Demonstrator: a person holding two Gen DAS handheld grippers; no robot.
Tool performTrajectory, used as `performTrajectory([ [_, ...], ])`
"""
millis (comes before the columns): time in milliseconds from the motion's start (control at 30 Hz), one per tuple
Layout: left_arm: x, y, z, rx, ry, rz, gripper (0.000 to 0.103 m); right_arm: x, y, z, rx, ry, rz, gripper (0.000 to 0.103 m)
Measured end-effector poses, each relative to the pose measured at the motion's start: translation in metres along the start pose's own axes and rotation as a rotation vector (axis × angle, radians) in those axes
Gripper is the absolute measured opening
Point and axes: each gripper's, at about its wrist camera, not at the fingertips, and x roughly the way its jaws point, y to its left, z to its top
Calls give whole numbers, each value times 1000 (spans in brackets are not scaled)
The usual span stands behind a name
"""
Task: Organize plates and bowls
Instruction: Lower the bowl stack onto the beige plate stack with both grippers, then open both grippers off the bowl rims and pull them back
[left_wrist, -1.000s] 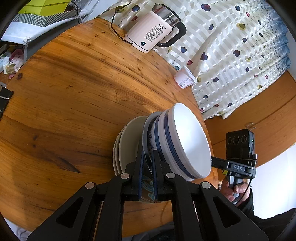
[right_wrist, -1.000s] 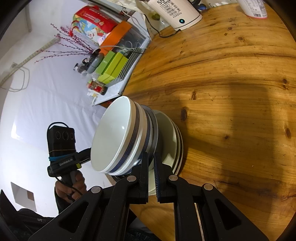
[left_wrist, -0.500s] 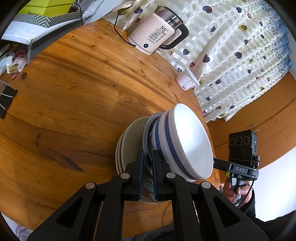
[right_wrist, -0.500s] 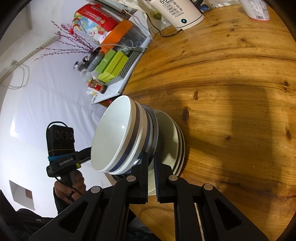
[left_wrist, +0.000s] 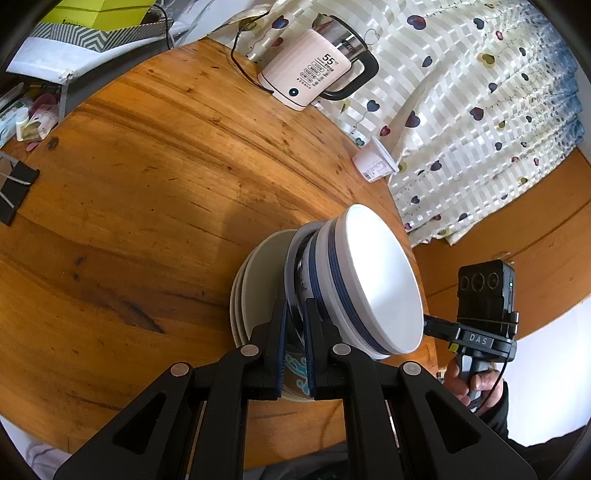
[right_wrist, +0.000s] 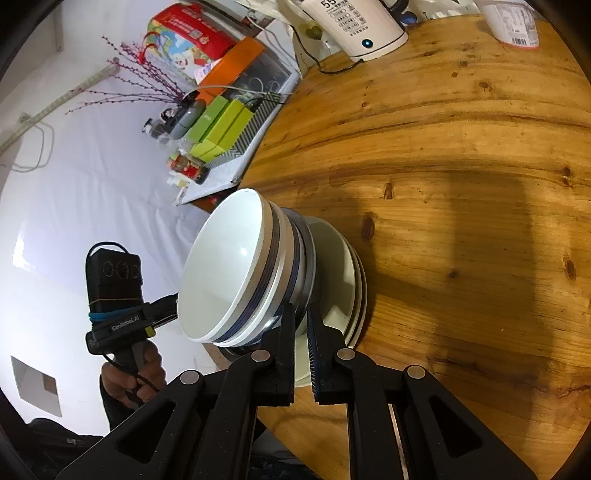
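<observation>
Nested bowls (left_wrist: 369, 288) are sitting on stacked plates (left_wrist: 255, 280) at the wooden table (left_wrist: 147, 184) edge. Left gripper (left_wrist: 294, 332) and right gripper (right_wrist: 301, 332) are each clamping the bottom bowl's rim from opposite sides.

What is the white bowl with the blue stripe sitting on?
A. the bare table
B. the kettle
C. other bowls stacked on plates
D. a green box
C: the white bowl with the blue stripe is nested on other bowls, which rest on a stack of plates on the wooden table.
</observation>
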Motion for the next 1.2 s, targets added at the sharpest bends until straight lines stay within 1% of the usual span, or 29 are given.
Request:
performTrajectory([
  [100,-2,-1,0,5,-12,16,7,-2,1,0,-4,-13,0,9],
  [267,-8,-4,-3,19,-36,66,7,-5,4,-1,-20,-35,-30,11],
  [333,-12,-6,-4,28,-51,91,7,-7,6,-3,-32,-41,-43,16],
  [433,-17,-11,-7,48,-70,122,8,-8,12,-6,-50,-46,-56,19],
  [467,-18,-13,-8,55,-75,132,11,-9,13,-7,-54,-47,-55,22],
  [500,-20,-15,-9,64,-80,140,11,-9,15,-8,-59,-47,-59,27],
  [533,-21,-16,-11,69,-84,145,11,-10,16,-10,-65,-48,-66,31],
  [633,-24,-22,-14,87,-97,166,12,-12,21,-15,-79,-50,-67,36],
  [867,-29,-36,-25,123,-122,212,23,-18,31,-25,-107,-67,-88,41],
  [933,-30,-40,-29,134,-129,228,26,-20,35,-28,-119,-74,-101,45],
  [1100,-30,-53,-39,170,-147,279,41,-23,47,-37,-163,-92,-155,49],
  [1200,-30,-59,-44,191,-163,314,42,-22,55,-41,-201,-98,-197,51],
])
